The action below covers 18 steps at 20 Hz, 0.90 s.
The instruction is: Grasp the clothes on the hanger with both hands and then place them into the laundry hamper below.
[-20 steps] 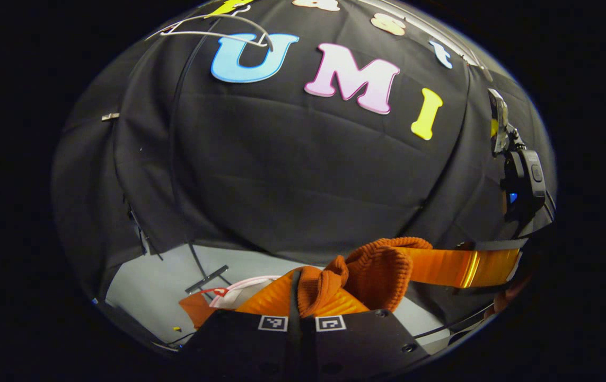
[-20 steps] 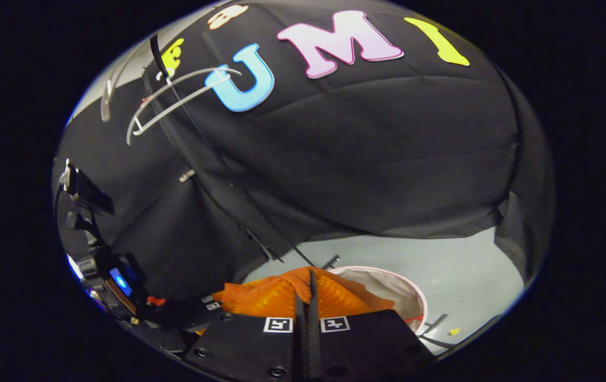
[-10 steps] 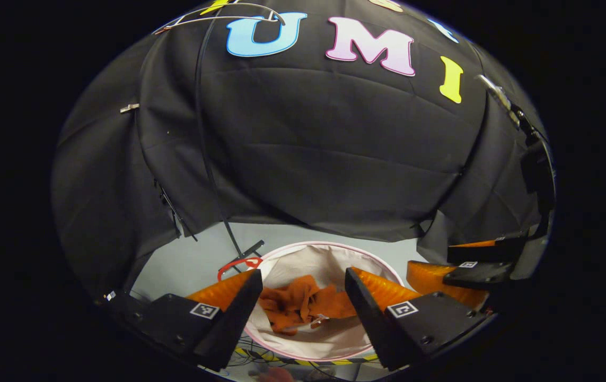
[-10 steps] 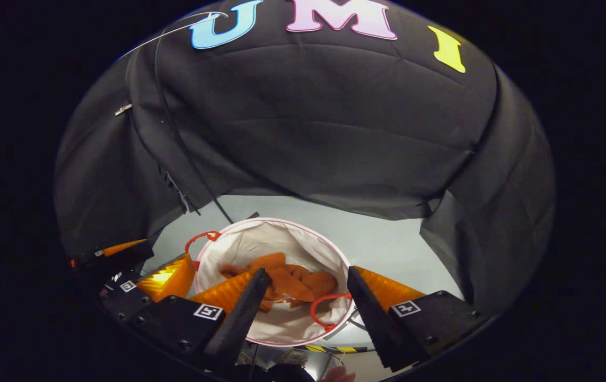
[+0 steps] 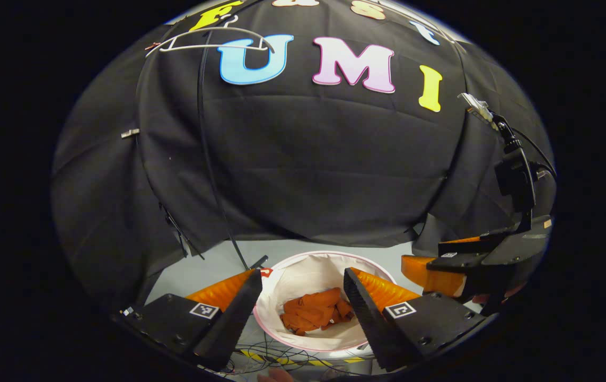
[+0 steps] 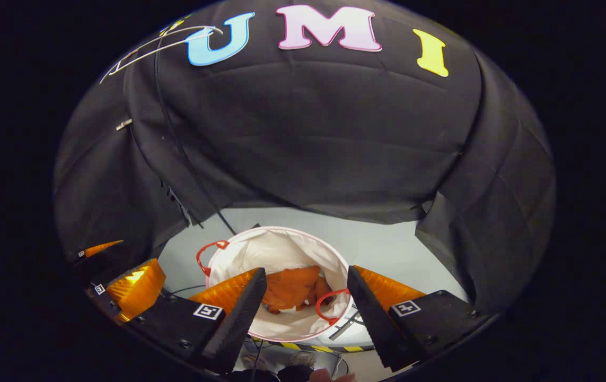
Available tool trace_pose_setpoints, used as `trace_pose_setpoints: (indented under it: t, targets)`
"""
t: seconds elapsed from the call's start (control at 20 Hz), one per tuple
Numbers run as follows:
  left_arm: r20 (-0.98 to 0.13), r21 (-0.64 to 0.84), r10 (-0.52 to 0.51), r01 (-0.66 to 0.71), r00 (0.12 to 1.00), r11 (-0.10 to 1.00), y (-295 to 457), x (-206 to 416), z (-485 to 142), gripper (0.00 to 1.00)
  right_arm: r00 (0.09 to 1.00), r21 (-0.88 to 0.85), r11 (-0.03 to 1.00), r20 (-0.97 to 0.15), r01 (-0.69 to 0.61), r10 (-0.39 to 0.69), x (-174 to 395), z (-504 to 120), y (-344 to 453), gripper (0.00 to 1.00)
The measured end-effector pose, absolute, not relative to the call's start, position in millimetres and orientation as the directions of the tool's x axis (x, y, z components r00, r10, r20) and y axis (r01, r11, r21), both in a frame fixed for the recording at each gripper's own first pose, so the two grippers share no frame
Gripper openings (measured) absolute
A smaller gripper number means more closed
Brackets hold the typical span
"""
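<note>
Both grippers hang wide open and empty over the hamper (image 5: 371, 265): the left gripper (image 5: 298, 281) frames it between its spread fingers, and the right gripper (image 6: 307, 281) does the same from its side. Down inside sit the clothes (image 5: 316, 315), an orange knit bundle crumpled on the hamper's white lining, apart from either gripper. Up top the hanger (image 5: 212, 42) hangs bare against the black wall, so the drop looks done. That knit reads as soft, light and floppy, no stiffness at all; it will sag and fold wherever it is lifted, and it won't break or slide out of a firm pinch. Should it need moving, I'd pinch a thick fold or a ribbed edge, one gripper to each side of the heap. The hamper's thin wall looks flimsy too, with a red handle (image 6: 208, 257) at the rim, so a snagged cloth could drag it.
</note>
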<state>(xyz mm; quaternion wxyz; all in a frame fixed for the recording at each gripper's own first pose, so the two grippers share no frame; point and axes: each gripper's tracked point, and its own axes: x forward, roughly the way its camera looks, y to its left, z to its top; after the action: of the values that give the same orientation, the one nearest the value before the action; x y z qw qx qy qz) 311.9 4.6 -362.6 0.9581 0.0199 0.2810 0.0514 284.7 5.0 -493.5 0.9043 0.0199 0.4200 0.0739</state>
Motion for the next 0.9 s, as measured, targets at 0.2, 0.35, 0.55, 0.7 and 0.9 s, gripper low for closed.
trace_pose_setpoints:
  t: [0.2, 0.35, 0.55, 0.7, 0.9]
  targets:
    - [-0.470, 0.048, 0.094, -0.081, 0.877, 0.996, 4.3, 286.1, -306.8, 0.98, 0.741, 0.098, 0.994, -0.664, -0.052, 0.104, 280.0, -418.0, -3.9, 0.99]
    - [-0.413, 0.020, 0.079, -0.078, 0.907, 0.997, 1.7, 265.8, -264.8, 0.98, 0.821, 0.101, 0.994, -0.565, -0.029, 0.082, 268.4, -350.4, -4.8, 0.99]
    - [-0.329, 0.016, 0.062, -0.060, 0.942, 0.998, 0.7, 242.7, -204.5, 0.97, 0.889, 0.120, 0.992, -0.451, -0.030, 0.082, 252.3, -270.0, 1.6, 0.98]
    - [-0.252, 0.002, 0.033, -0.034, 0.967, 0.999, -3.9, 225.9, -156.5, 0.98, 0.930, 0.096, 0.995, -0.365, -0.006, 0.041, 243.6, -209.6, -5.1, 0.98]
    - [-0.142, -0.019, -0.005, 0.002, 0.990, 1.000, 0.7, 200.7, -91.7, 0.97, 0.978, 0.052, 0.998, -0.208, 0.044, -0.032, 226.6, -121.9, -12.5, 0.98]
